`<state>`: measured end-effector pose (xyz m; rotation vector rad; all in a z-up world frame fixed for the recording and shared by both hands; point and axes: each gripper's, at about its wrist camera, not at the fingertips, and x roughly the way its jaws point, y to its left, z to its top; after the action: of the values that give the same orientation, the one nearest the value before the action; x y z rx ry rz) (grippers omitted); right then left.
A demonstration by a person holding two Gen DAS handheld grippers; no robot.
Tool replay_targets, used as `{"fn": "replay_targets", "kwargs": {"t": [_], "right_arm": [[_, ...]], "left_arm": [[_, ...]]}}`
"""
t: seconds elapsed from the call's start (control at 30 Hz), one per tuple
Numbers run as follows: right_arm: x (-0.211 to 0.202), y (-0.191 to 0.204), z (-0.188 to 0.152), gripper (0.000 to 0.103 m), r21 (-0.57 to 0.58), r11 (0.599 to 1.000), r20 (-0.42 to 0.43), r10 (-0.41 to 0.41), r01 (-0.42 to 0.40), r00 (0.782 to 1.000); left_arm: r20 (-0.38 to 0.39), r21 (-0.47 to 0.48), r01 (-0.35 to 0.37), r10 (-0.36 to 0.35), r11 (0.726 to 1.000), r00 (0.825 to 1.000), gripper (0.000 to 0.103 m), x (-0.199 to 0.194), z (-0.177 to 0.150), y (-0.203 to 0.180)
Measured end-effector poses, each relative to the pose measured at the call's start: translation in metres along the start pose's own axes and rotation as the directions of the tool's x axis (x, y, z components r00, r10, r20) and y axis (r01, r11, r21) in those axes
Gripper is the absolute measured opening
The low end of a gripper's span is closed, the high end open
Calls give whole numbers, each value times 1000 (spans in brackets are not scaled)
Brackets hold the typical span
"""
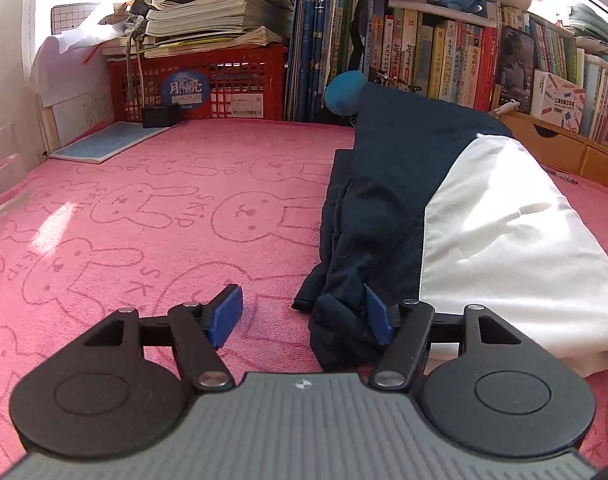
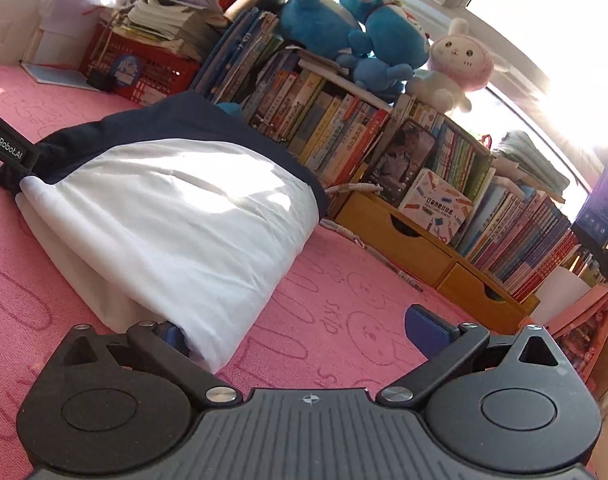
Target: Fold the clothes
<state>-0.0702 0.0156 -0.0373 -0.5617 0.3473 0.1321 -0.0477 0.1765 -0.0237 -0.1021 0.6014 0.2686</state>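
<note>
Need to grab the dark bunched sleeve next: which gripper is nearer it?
Left. The left gripper is open with one pad against the navy sleeve; the right gripper is open at the garment's white end.

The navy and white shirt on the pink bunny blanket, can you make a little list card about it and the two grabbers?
garment: navy and white shirt, folded into a bundle
surface: pink bunny blanket
left gripper: open, one pad against the navy edge
right gripper: open, one pad tucked under the white edge
behind: books, red crate, plush toys
</note>
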Motion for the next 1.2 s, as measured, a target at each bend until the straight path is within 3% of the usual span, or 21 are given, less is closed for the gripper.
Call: {"fn": "replay_targets", "kwargs": {"t": [0.23,0.37,0.47,0.53,0.63,0.7,0.8,0.9,1.03,1.2], "right_arm": [[-7,-3,-12,102,-137,989,71,-41,51,997],[-8,-3,-24,102,-217,971,113,-80,103,990],[-7,-28,-29,102,-80,996,41,-25,28,999],[-5,-48,-31,102,89,995,-25,36,-34,999],[-2,-75,-33,103,370,924,-99,142,-96,985],[-8,-71,-35,103,461,884,-97,132,-73,987],[-17,-47,-27,103,393,919,-109,29,16,994],[-22,-24,-16,103,316,947,-116,-17,53,993],[-22,-11,-13,103,409,912,-112,65,-13,992],[-7,-38,-23,103,445,891,-164,-13,86,986]], "left_arm": [[12,75,6,-7,997,1000,70,-2,-2,-9],[9,109,33,-34,994,999,78,-3,-3,-11],[10,144,59,-62,988,998,84,-5,-4,-15],[10,167,80,-83,983,997,85,-6,-5,-18],[25,196,56,-62,979,998,85,-8,-7,-24],[22,187,56,-61,981,998,85,-7,-7,-23],[18,174,55,-59,983,998,85,-6,-6,-21],[19,175,52,-57,983,998,85,-7,-6,-21],[1,157,76,-77,985,997,85,-5,-6,-18],[-42,111,133,-129,985,991,92,0,-3,-8]]}}
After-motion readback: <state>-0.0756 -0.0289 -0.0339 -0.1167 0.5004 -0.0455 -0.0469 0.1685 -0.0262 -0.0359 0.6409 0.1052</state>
